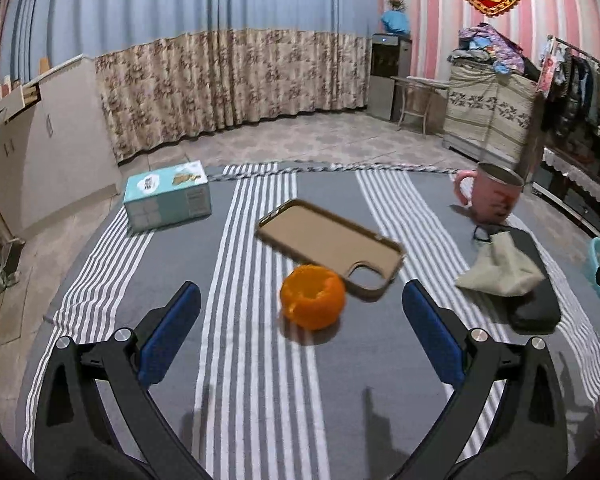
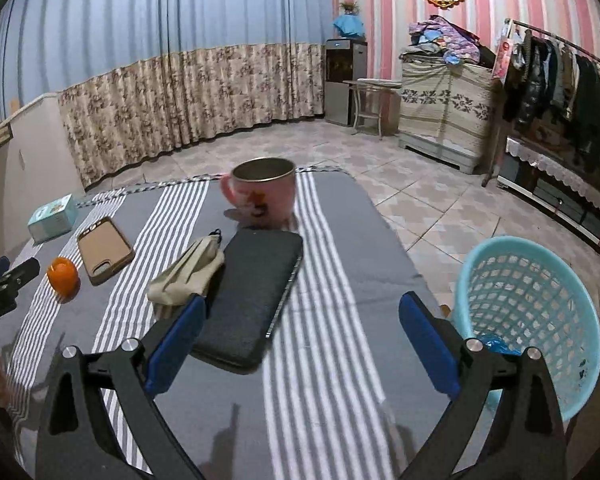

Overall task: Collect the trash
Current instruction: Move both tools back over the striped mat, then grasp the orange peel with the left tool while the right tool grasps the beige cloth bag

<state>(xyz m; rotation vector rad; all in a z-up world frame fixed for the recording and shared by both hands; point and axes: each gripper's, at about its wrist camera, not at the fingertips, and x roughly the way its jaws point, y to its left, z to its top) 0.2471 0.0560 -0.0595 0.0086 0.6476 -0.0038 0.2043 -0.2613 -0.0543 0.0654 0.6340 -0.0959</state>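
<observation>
The left tongs (image 1: 300,312) are spread wide, pointing at the hollow orange peel (image 1: 313,297) on the striped bench (image 1: 260,400). The right tongs (image 2: 300,320) are spread too, holding nothing. Next, I think, pinch the peel and carry it to the blue plastic basket (image 2: 532,308).

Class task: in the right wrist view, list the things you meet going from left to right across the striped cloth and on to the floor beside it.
Tissue box → orange peel → brown phone case → beige pouch → black case → light blue basket on the floor. The pink mug is left out, since it stands behind the black case.
</observation>
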